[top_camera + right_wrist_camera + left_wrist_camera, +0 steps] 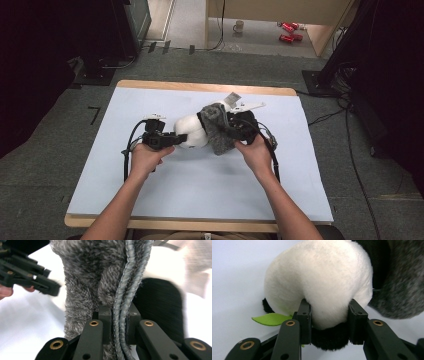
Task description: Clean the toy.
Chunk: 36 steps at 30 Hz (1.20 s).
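A white and black plush panda (192, 132) lies in the middle of the table, with a grey fuzzy garment (218, 129) pulled over its right part. My left gripper (177, 139) is shut on the panda's white rump (322, 285), which bulges between its jaws; a green felt leaf (269, 319) sticks out below. My right gripper (231, 128) is shut on the garment's ribbed grey hem (125, 302), pinched flat between its jaws. Black plush (160, 307) shows behind the garment.
The light blue mat (165, 195) covers the wooden table (200, 87). A white label tag (232, 97) sticks up behind the plush. On the floor beyond stand a mug (239, 26) and red cans (289, 31). Cables (350, 145) run along the right.
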Tool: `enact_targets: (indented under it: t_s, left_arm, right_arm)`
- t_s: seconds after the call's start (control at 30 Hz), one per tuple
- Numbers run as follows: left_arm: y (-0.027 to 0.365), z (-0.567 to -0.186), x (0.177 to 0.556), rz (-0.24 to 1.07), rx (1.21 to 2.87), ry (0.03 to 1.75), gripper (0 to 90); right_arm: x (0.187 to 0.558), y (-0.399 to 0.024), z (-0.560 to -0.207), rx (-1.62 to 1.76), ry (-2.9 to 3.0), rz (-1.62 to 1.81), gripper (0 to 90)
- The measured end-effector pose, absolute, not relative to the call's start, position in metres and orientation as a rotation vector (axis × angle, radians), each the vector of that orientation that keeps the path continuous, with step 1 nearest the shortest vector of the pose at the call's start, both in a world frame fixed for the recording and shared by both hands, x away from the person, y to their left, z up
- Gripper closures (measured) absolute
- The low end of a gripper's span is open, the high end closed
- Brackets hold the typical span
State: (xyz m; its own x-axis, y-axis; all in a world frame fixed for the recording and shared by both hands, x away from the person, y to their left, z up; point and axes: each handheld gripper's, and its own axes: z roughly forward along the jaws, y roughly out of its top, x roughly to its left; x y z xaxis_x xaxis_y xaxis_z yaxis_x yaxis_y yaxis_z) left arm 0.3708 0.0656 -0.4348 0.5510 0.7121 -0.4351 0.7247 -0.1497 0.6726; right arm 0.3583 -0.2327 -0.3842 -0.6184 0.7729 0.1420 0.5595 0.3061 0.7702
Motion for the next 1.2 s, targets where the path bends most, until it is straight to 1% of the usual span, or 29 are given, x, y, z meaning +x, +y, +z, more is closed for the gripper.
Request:
enact_targets:
  t_s: [0.17, 0.33, 0.5, 0.67, 0.8, 0.9, 1.07, 1.2]
  left_arm:
    - [0.065, -0.434, 0.374, -0.025, 1.876, 1.166, 62.1]
    - [0.061, -0.433, 0.376, -0.023, 1.884, 1.158, 61.9]
    - [0.062, -0.433, 0.379, -0.049, 1.873, 1.162, 61.7]
    - [0.063, -0.433, 0.380, -0.041, 1.869, 1.169, 61.7]
    - [0.062, -0.433, 0.378, -0.024, 1.880, 1.163, 61.7]
    - [0.061, -0.433, 0.376, -0.014, 1.879, 1.165, 61.7]
    - [0.057, -0.431, 0.370, 0.010, 1.885, 1.164, 61.7]
    - [0.054, -0.429, 0.364, 0.009, 1.883, 1.164, 61.5]
  right_arm:
    - [0.361, -0.259, -0.387, 1.301, 2.243, 1.208, 80.9]
    - [0.363, -0.273, -0.399, 1.345, 2.202, 1.148, 80.9]
    - [0.364, -0.290, -0.403, 1.424, 2.167, 1.122, 80.7]
    - [0.361, -0.301, -0.391, 1.467, 2.145, 1.238, 80.7]
    - [0.355, -0.290, -0.375, 1.403, 2.153, 1.341, 80.7]
    - [0.349, -0.269, -0.367, 1.321, 2.205, 1.385, 80.7]
    - [0.346, -0.237, -0.369, 1.240, 2.302, 1.396, 80.7]
    - [0.346, -0.208, -0.379, 1.177, 2.390, 1.369, 80.7]
